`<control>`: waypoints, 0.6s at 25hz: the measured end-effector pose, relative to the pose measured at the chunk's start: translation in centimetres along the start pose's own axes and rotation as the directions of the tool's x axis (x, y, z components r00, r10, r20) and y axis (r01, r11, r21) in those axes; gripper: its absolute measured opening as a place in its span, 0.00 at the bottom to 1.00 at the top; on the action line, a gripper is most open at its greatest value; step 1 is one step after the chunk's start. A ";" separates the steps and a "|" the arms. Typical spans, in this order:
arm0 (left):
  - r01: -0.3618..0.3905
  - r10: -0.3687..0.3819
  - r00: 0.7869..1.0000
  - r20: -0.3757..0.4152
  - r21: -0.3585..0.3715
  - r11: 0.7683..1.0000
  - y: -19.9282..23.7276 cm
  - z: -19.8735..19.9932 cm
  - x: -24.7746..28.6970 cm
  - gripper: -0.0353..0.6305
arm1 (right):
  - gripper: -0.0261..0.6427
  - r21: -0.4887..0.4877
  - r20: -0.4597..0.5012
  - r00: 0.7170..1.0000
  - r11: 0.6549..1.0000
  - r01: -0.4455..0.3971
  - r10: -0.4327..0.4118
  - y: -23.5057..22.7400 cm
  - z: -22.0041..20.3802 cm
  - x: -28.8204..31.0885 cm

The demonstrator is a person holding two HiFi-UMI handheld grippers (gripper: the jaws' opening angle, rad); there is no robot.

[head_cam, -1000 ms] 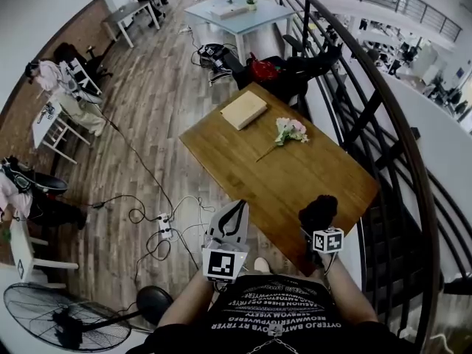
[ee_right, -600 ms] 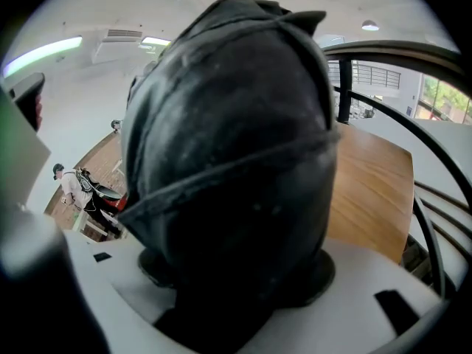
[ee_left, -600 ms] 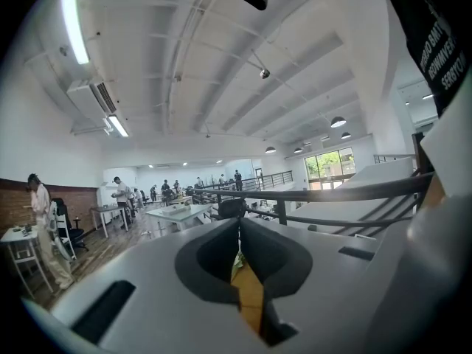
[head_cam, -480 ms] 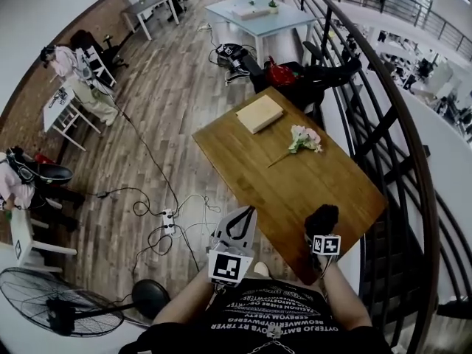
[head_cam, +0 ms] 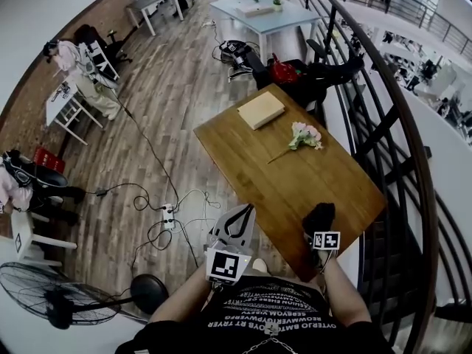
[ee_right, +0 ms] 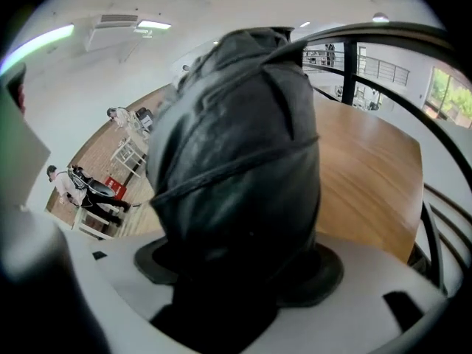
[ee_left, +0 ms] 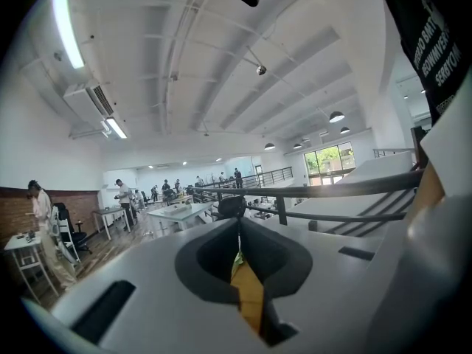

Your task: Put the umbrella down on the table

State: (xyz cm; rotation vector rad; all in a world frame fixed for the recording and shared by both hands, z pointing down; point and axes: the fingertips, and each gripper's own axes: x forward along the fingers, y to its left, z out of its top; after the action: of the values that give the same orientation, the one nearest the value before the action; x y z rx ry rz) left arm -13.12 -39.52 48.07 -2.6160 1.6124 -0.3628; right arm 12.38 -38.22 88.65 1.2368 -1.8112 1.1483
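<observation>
A folded black umbrella (head_cam: 320, 215) (ee_right: 236, 146) sits between the jaws of my right gripper (head_cam: 319, 226), low over the near corner of the wooden table (head_cam: 324, 175) (ee_right: 369, 168). The jaws are opening, with the umbrella filling the gap between them and hiding the fingertips. Whether the umbrella touches the tabletop I cannot tell. My left gripper (head_cam: 245, 211) (ee_left: 240, 234) hangs left of the table over the floor, shut and empty, with only a thin slit between its jaws.
On the table lie a bunch of pink flowers (head_cam: 304, 134) and a flat tan box (head_cam: 260, 110). A black railing (head_cam: 402, 161) runs close along the table's right side. Cables and a power strip (head_cam: 168, 216) lie on the floor, and a fan (head_cam: 63, 312) stands at lower left.
My right gripper has sunk with the umbrella toward the table's near corner. The left gripper has kept still.
</observation>
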 end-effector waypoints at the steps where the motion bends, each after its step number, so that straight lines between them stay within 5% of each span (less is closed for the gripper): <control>1: -0.001 0.001 1.000 -0.002 -0.001 1.000 -0.1 0.0 -0.1 0.10 | 0.55 0.008 -0.001 1.000 1.000 -0.010 0.010 0.0 0.0 -0.1; 12: -0.017 0.017 1.000 -0.021 0.010 1.000 -2.6 0.8 -0.8 0.10 | 0.56 -0.147 0.150 0.988 0.989 0.007 0.015 0.8 3.5 -5.5; 15: -0.059 0.058 0.998 -0.024 -0.037 0.998 -2.8 0.4 -1.0 0.10 | 0.47 -0.210 0.204 0.978 0.978 0.006 0.038 1.5 4.1 -7.6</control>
State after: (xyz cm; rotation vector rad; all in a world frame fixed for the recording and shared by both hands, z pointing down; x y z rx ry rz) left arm -11.02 -37.41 47.96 -2.5939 1.7158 -0.3647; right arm 13.39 -38.90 80.01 1.2564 -2.0406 0.8349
